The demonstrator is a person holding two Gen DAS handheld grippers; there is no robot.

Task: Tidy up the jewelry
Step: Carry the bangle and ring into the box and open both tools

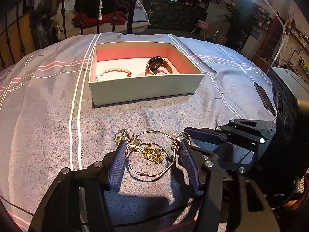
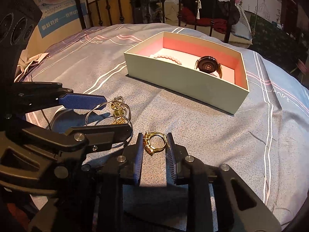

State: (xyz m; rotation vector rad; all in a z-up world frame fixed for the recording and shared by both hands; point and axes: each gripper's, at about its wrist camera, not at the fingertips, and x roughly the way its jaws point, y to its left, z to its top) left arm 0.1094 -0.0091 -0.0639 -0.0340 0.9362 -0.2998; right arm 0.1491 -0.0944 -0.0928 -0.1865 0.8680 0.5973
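Pinching a gold ring (image 2: 154,142), the right gripper (image 2: 154,145) fingers (image 2: 139,154) clamp it.

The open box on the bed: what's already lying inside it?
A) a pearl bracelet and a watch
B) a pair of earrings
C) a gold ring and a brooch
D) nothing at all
A: inside the box lie a pearl bracelet and a watch.

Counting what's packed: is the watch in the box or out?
In: the watch sits inside the open box, beside the bead bracelet.
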